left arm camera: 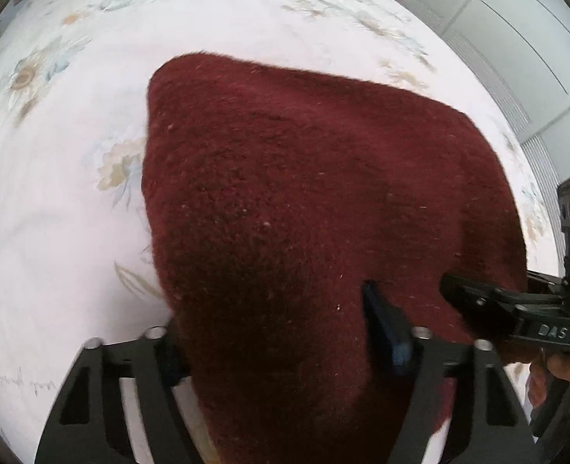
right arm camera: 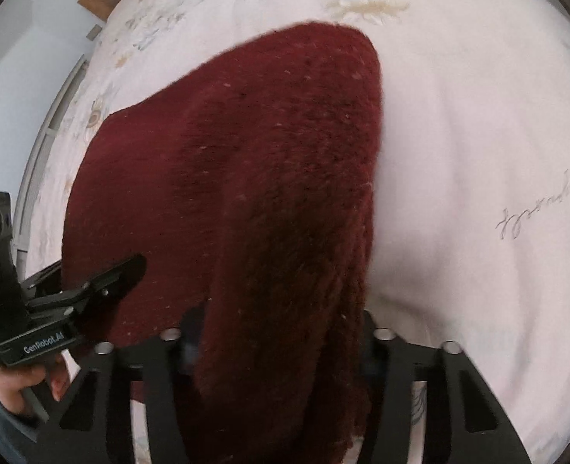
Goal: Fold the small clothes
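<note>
Gripping the dark red fuzzy knit garment (left arm camera: 304, 193) mid-fold, both the left gripper (left arm camera: 281, 328) and right gripper (right arm camera: 281, 332) hold its near edge above the floral white bedsheet (left arm camera: 53, 193); folding looks unfinished.

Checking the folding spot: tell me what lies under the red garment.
Under the red garment is the white flowered bedsheet, visible all around it. Whatever lies directly beneath is covered. Both the left gripper and right gripper hold its near edge.
</note>
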### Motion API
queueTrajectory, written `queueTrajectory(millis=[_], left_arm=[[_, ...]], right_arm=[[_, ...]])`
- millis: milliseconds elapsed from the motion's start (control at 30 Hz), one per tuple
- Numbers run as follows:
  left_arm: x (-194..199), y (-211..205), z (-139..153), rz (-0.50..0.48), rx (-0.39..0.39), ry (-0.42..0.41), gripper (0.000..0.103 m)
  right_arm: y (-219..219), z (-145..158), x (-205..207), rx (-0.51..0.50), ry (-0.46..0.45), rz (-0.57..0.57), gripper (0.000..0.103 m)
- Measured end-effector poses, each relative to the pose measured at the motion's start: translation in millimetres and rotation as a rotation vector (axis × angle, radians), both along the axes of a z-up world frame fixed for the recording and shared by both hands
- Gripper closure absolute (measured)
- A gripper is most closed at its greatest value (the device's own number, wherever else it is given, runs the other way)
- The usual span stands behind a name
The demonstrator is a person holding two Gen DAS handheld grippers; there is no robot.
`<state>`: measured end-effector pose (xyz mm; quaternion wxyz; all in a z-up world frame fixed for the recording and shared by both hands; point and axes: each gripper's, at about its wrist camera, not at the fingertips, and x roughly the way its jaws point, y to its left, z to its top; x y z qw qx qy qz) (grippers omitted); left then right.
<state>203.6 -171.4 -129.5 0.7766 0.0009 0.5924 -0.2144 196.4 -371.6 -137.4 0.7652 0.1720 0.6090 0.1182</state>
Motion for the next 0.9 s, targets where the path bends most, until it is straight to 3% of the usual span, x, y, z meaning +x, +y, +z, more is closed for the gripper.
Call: queueTrajectory(millis=[133,300,500,667,833,900], left_arm=[[5.1,11.4,28.5,-0.028,-0.054,0.013,0.058],[-2.5,39.5,79.3,-0.055,-0.065,-0.096,0.059],[-6.6,100.6,112.6,-0.017,-0.044,-0.163,0.059],[-11.7,146.0,94.4,0.032,-0.034,-0.155,0.059],[-17.3,169.9,40.7,0.080,-0.017,-0.069,0.056],[-19.8,178.2,28.6,0.112,-0.043,-0.064,0.052]], right_arm=[[7.9,41.4,-5.9,0.004,-0.081,0.008,0.061],[42.9,90.5,-4.3,0.010,-0.174,0.053,0.061],[102.5,100.8,0.8,0.003,-0.202,0.118,0.061],[142.6,67.9,-1.2,-0.023,-0.151,0.148,0.061],[158.6,30.1,3.6,-0.063,-0.093,0.168,0.058],[155.0,27.4,4.8,-0.054,-0.096,0.154,0.051]])
